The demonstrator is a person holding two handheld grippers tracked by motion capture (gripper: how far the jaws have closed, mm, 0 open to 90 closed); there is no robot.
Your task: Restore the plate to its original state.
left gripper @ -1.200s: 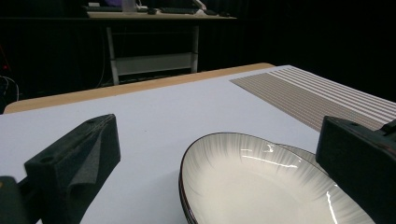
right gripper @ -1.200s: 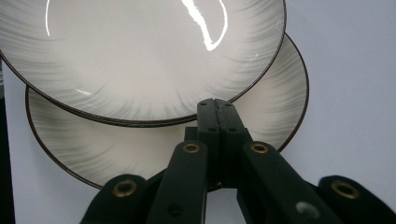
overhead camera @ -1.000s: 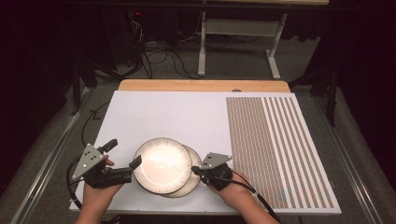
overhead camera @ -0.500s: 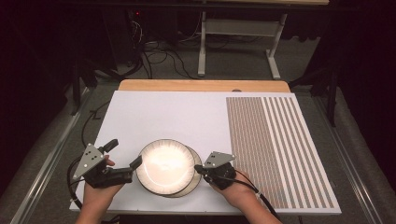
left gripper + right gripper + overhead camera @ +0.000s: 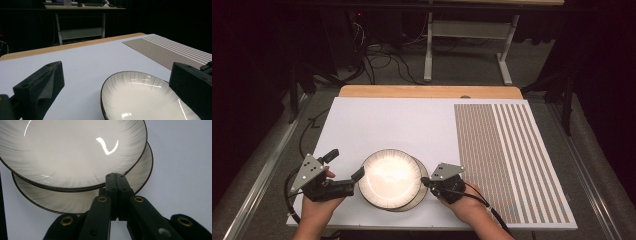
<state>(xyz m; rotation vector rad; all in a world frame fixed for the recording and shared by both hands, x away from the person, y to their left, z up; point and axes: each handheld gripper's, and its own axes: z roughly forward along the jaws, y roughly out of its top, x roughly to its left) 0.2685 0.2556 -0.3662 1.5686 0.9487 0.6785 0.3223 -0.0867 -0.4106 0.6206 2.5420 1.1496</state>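
- Dark room, cables and a metal desk frame behind; in front, a white table board with a panel of fine brown stripes on its right part.
- Near the board's front edge sit two round, glossy cream plates with thin dark rims: the upper plate lies on the lower plate but offset to the left, so the lower one peeks out at the right and front.
- Right gripper has its jaws pressed together at the plates' right rims; whether a rim is pinched between them I cannot tell.
- Left gripper stands wide, one jaw either side of the upper plate's left edge, apart from it.
- Judged step: squaring the stack, or parting it.
- Next move likely calls for the left jaws to close on the upper rim, then a slow, level slide so glazed faces don't skid.
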